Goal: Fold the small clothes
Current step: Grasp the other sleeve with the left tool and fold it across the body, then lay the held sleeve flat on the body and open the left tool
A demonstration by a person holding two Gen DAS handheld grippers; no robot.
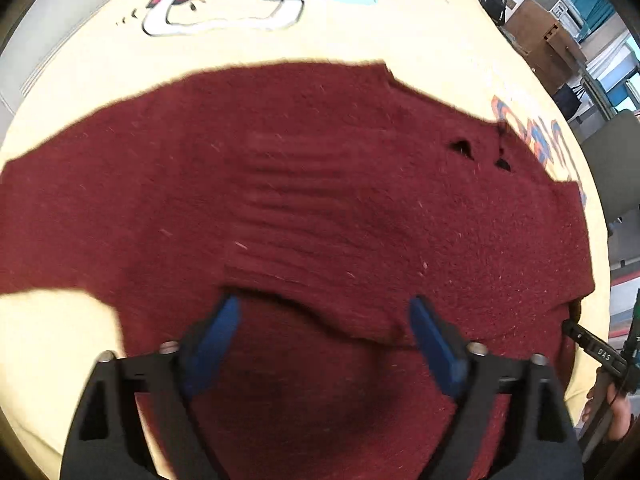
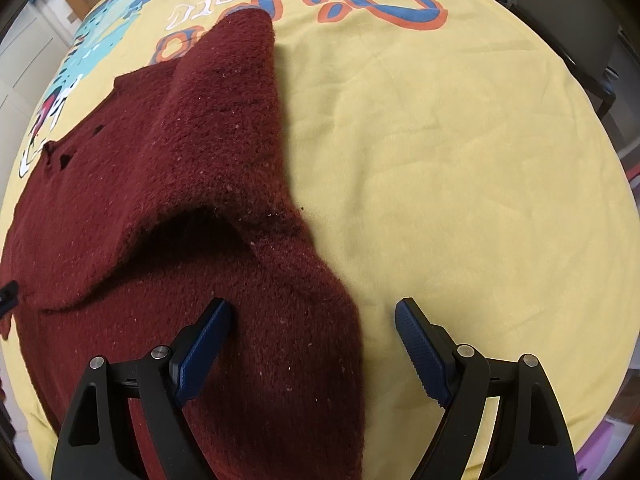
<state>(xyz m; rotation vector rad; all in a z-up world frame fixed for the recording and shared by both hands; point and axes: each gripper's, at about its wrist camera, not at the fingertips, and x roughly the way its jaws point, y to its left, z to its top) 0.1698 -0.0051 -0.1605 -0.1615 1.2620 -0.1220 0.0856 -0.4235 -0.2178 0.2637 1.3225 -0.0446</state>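
A dark red knitted garment lies spread on the yellow printed cloth; a folded flap with a ribbed band crosses its middle, and there are small holes near its right side. My left gripper hangs over its near part, open, with only flat fabric below the blue pads. In the right wrist view the same garment fills the left half, one sleeve reaching up and away. My right gripper is open above the garment's right edge, left pad over knit, right pad over bare yellow cloth.
The yellow cloth carries cartoon prints and big blue-orange lettering. In the left wrist view the other gripper's black body and a hand show at the right edge. Boxes and furniture stand beyond the table.
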